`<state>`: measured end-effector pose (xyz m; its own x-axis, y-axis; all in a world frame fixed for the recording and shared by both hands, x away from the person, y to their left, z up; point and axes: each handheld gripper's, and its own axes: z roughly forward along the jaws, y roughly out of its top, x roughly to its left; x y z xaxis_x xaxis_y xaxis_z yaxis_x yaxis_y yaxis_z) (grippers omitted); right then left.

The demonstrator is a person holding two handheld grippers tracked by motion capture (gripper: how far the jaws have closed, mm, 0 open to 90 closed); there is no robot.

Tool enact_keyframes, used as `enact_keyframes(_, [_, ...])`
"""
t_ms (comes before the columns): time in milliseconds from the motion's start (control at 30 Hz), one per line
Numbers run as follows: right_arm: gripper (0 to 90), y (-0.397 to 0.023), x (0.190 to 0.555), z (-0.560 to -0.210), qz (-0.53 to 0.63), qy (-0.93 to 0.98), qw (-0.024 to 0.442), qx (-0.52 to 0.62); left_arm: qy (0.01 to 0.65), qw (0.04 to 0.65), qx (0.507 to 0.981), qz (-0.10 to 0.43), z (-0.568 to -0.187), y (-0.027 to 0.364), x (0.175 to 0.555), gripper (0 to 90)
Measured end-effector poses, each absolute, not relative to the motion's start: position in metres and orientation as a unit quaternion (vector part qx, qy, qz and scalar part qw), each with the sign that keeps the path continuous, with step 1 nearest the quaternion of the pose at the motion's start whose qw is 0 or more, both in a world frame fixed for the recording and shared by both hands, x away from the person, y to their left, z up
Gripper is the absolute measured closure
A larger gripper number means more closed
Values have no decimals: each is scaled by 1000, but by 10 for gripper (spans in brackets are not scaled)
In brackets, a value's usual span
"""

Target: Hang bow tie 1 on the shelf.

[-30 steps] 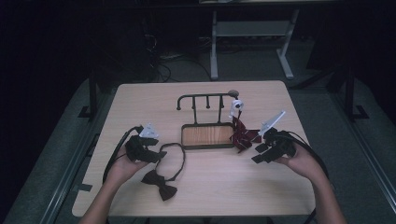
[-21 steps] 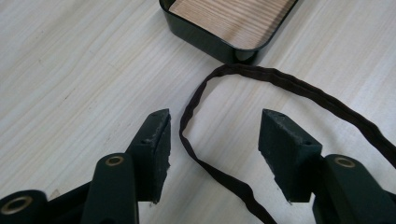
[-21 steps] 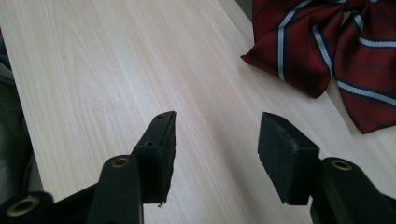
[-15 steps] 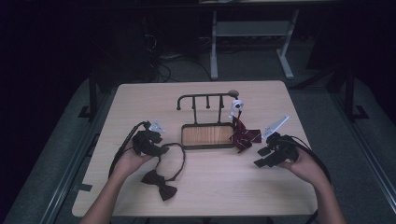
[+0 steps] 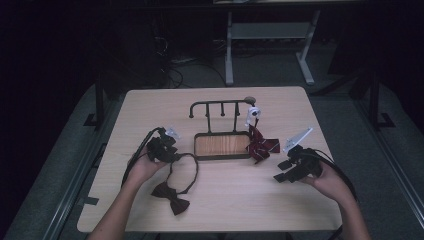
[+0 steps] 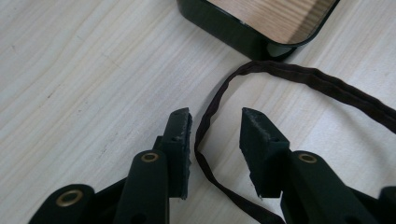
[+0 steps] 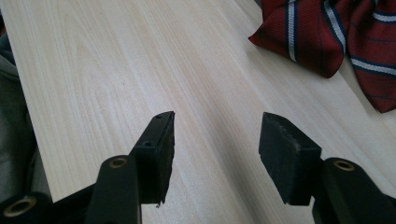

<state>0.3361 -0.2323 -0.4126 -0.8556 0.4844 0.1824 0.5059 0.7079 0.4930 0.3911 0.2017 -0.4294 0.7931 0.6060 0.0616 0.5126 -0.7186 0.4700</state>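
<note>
Left gripper point(image 5: 167, 146): low over the table at the left of the stand; jaws just been closing, strap between them, pads not pressing on it yet, a gap on either side.
Strap point(image 6: 212, 112): thin dark brown band, looped on the tabletop, passing between the left gripper's jaws; bend of the loop just beside the stand's near corner.
Dark bow tie point(image 5: 171, 197): flat on the table near the front edge, joined to the strap, well apart from the stand.
Right gripper point(image 5: 286, 171): held at the right of the table, jaws apart, nothing between them, bare wood below.
Striped bow tie point(image 5: 261, 145): dark red with pale stripes, lying against the right end of the stand.
Stand point(image 5: 222, 145): black-rimmed wooden tray with a black hook rail behind, at table centre.
Table point(image 5: 150, 107): light wood.
</note>
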Motion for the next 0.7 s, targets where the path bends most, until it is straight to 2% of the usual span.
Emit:
enact_keyframes(200, [449, -232, 336, -413, -272, -925, 18, -265, 302, 207, 925, 102, -438, 200, 397, 685])
enact_keyframes(700, [450, -235, 334, -409, -282, -924, 10, -260, 305, 200, 926, 97, -443, 198, 401, 863])
